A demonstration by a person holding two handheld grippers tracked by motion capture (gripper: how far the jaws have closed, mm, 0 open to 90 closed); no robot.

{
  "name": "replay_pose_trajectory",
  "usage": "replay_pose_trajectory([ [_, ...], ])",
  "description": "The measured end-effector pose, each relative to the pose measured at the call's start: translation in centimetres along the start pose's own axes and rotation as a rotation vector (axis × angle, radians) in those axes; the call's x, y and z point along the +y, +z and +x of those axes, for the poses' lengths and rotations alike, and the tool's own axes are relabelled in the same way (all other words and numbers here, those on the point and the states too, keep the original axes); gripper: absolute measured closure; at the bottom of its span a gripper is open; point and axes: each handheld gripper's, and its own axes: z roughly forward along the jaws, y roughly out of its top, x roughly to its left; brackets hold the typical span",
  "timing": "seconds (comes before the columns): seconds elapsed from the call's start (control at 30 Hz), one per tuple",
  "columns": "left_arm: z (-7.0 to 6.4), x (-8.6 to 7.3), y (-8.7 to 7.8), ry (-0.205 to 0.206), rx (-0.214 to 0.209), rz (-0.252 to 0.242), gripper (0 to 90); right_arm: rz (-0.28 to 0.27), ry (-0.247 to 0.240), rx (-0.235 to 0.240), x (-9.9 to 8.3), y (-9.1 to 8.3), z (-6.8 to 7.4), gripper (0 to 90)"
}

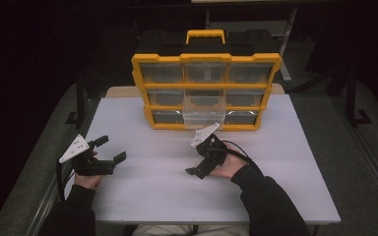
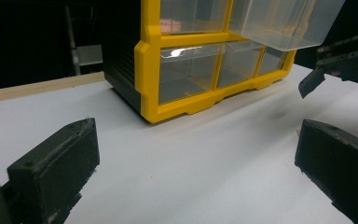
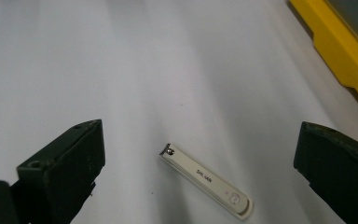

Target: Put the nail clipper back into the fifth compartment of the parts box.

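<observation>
On the white table [image 1: 152, 196], seen from the high view, stood a yellow organizer [image 1: 205, 92] with clear drawers, at the far middle part. One drawer [image 1: 204, 114] in the middle column was pulled out toward the person. The left gripper [image 1: 110, 149] was near the left edge of the table, held by the left hand [image 1: 89, 178], whose dark sleeve came from the bottom. This gripper lay almost level and pointed to the right and a little forward, and its jaws stood apart with nothing between them. The right gripper [image 1: 197, 169] was just in front of the organizer, held by the right hand [image 1: 230, 167]. It was turned so that its jaws pointed down and to the left, toward the table surface. Its grey plate was close under the pulled drawer.

From the left gripper view, both black jaws rose wide apart at the bottom corners, above the bare table. The corner of the organizer [image 2: 186, 70] was ahead, and the pulled drawer [image 2: 284, 23] hung out at the top right. The right gripper [image 2: 335, 65] appeared at the right edge, well apart from the left one.

From the right gripper view, the jaws were also open wide. Between them, on the table, lay a cream nail clipper [image 3: 207, 181], flat and diagonal, touching neither jaw. The yellow edge of the organizer [image 3: 340, 51] was at the top right.
</observation>
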Motion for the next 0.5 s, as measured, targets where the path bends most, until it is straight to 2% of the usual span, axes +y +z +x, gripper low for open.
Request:
replay_pose_trajectory([
  [0.1,0.0,0.0,0.0,0.000,0.001,0.000,0.0,0.006,-0.012,-0.001,0.0,0.3,-0.1,3.0],
  [0.23,0.0,0.0,0.0,0.000,0.000,-0.001,0.0,0.028,-0.048,0.010,0.1,0.8,-0.2,9.1],
  [0.3,0.0,0.0,0.0,0.002,0.000,0.003,0.0,0.041,-0.057,0.021,0.0,0.9,-0.3,13.3],
  [0.5,0.0,-0.1,-0.1,0.002,0.003,0.006,0.0,0.074,-0.071,0.047,-0.3,1.8,-0.7,18.5],
])
